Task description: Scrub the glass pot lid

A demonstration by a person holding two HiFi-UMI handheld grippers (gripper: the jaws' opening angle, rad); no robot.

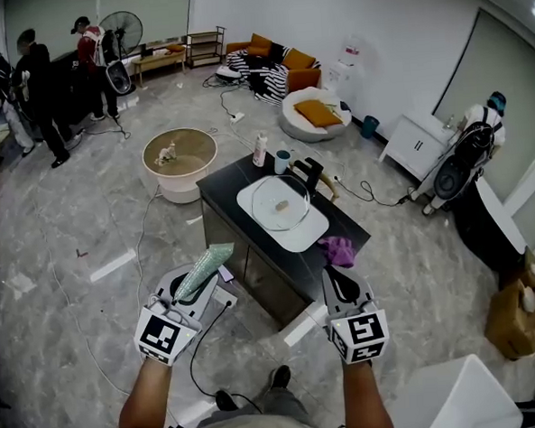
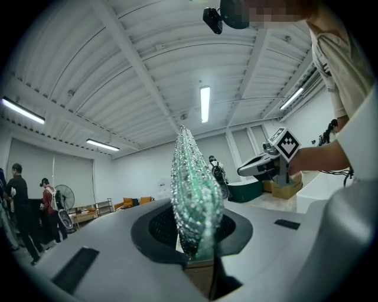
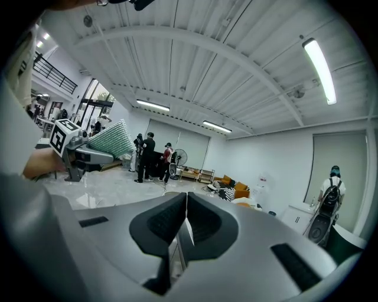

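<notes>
The glass pot lid (image 1: 280,204) lies flat in a white sink basin (image 1: 305,238) on a black counter (image 1: 230,185), well ahead of both grippers. My left gripper (image 1: 199,283) is shut on a green mesh scrubber (image 1: 206,267), which stands up from the jaws (image 2: 192,194). My right gripper (image 1: 340,278) is shut with nothing in it; its pads (image 3: 165,219) meet. Both grippers hang above the floor, short of the counter's near corner. In the right gripper view the scrubber (image 3: 111,139) shows at the left.
A purple cloth (image 1: 338,248) lies on the counter's near right edge. A bottle (image 1: 260,150), a cup (image 1: 283,160) and a black faucet (image 1: 309,173) stand behind the sink. A round table (image 1: 180,160) is left of the counter. Cables cross the floor. People stand far left and right.
</notes>
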